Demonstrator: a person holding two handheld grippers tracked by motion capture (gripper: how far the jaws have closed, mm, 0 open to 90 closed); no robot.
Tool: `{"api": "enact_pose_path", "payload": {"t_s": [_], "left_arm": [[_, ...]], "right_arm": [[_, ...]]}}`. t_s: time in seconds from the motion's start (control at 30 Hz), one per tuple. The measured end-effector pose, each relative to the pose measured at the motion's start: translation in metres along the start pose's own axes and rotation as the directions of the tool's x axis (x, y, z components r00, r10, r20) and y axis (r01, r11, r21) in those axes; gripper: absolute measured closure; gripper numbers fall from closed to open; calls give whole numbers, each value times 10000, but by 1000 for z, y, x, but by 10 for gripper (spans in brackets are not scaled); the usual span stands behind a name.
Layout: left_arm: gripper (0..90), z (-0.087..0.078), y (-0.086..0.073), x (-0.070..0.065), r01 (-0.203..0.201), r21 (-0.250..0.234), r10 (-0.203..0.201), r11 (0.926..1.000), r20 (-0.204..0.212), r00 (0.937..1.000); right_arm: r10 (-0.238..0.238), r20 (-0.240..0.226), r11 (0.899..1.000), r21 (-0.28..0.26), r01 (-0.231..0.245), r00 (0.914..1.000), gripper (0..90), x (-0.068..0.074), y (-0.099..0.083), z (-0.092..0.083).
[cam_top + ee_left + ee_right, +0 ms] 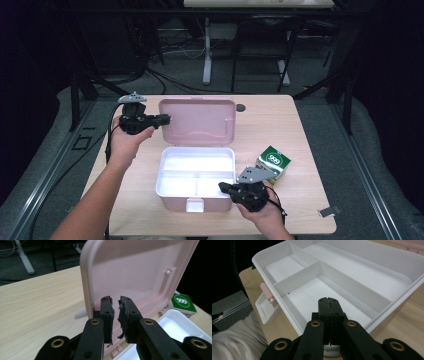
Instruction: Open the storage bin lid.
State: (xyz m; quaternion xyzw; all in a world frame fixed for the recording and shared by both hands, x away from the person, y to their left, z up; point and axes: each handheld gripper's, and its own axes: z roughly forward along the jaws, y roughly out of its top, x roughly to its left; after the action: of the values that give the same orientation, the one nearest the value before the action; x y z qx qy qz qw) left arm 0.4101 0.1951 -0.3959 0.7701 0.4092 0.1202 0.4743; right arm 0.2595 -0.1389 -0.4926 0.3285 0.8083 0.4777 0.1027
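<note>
Pink plastic makes up the one storage box [195, 187] on the table, its hinged lid [197, 121] standing open at the back and its white inside split into three compartments: one long one behind, two smaller ones in front. One small green-and-white carton [272, 162] lies just right of the box. There are two black two-jaw grippers. The left gripper [165, 119] is at the lid's left edge, its jaws a narrow gap apart with nothing between them; the lid's rim stands just beyond the tips. The right gripper [222, 186] sits at the box's front right corner, jaws pressed together on nothing, pointing over the front compartments. The surface is one light wooden tabletop [280, 120]. Around it lies a dark room with grey flooring, loose cables and several metal frame legs.
</note>
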Motion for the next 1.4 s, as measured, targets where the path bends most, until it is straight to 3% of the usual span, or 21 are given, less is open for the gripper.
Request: {"api": "enact_pose_path", "payload": {"t_s": [0.7,1.0,1.1,1.13,1.17,1.23,1.27,1.3,1.4], "left_arm": [[698,-5,-1,-4,-269,224,269,9994,27,9996],[668,-14,2,-6,-944,1034,947,9901,26,9955],[662,-19,5,-10,-1257,1354,1257,9828,84,9920],[661,-20,6,-12,-1498,1624,1492,9753,160,9887],[660,-20,6,-12,-1498,1624,1492,9753,160,9887],[658,-21,7,-15,-1862,1957,1847,9628,263,9824],[658,-21,8,-18,-2214,2285,2173,9480,430,9751],[658,-21,8,-20,-2337,2388,2291,9425,475,9723],[663,-19,10,-24,-2802,2991,2746,9122,615,9596]], "right_arm": [[22,-108,10000,-66,-23,9999,900,-2,-1,0],[90,-123,9999,-55,-91,9999,900,-2,-1,0],[123,-145,9999,-59,-124,9998,900,-2,0,0],[79,-118,9999,-65,-80,9999,900,-2,0,0],[79,-118,9999,-65,-80,9999,900,-2,0,0],[47,-45,10000,-21,-47,10000,900,-1,0,0],[41,-22,10000,80,-40,10000,900,-1,0,-1],[82,-6,9999,77,-82,10000,900,-1,1,-1],[98,-10,9999,61,-98,10000,900,-1,1,0]]}}
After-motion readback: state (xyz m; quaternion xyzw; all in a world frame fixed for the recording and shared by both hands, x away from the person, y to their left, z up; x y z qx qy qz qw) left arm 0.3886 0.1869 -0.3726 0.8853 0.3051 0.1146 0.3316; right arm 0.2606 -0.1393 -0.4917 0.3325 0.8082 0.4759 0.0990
